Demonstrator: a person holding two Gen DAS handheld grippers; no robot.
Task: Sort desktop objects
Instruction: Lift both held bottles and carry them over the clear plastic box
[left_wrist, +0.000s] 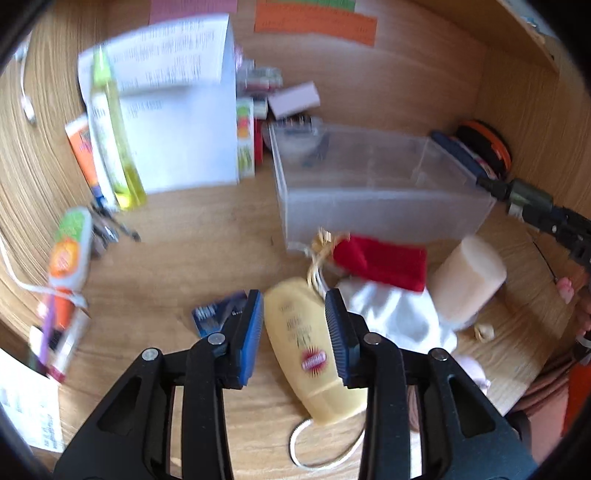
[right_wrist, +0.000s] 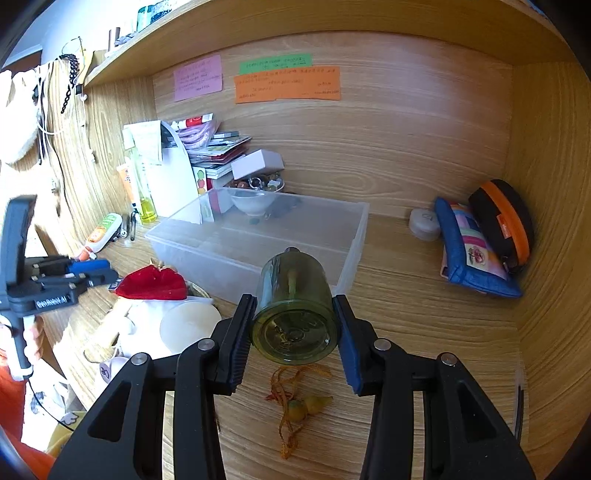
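Observation:
A yellow squeeze bottle (left_wrist: 303, 343) with a red label lies on the wooden desk, cap toward the camera. My left gripper (left_wrist: 294, 295) straddles it with the blue pads (left_wrist: 251, 332) on either side; a thin gap shows at the left pad, so it stands open. In the right wrist view the left gripper (right_wrist: 107, 275) hovers beside a red velvet pouch (right_wrist: 151, 284). My right gripper (right_wrist: 293, 301) is shut on a green glass jar (right_wrist: 295, 317), held off the desk with its base toward the camera. The jar sits just in front of a clear plastic bin (right_wrist: 354, 236).
A cream cylinder (left_wrist: 469, 277) and white cloth (left_wrist: 391, 314) lie right of the bottle. An orange tassel charm (right_wrist: 299, 406) lies under the jar. A blue pouch (right_wrist: 472, 251) and a black-and-orange case (right_wrist: 506, 221) lean in the right corner. Papers, tubes and boxes crowd the back left.

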